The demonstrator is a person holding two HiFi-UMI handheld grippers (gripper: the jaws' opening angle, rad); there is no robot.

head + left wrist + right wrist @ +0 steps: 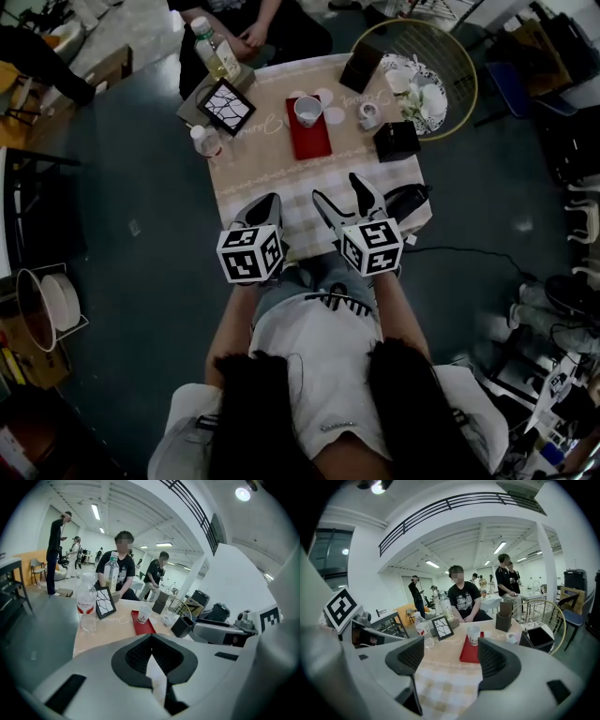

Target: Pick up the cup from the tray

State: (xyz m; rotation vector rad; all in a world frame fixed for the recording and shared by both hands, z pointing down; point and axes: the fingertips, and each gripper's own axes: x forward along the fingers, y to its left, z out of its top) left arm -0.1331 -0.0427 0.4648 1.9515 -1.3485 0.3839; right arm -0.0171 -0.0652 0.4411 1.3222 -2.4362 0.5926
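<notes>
Red tray lies long-ways up the middle of the surface, in the upper part of the head view. The white cup stands upright on the tray's far end. I cannot tell if anything is in it. Both tools are low in the frame, at the near edge, well apart from the cup.

In the left gripper view, the left tool has its two sides pressed together with nothing between them. The cup is far ahead, near the middle of the frame.

In the right gripper view, the right tool has its sides wide apart and holds nothing. The cup shows straight ahead in the gap between them, so I think this tool is lined up better. An open black box sits at the right; its inside is too dark to see.
</notes>
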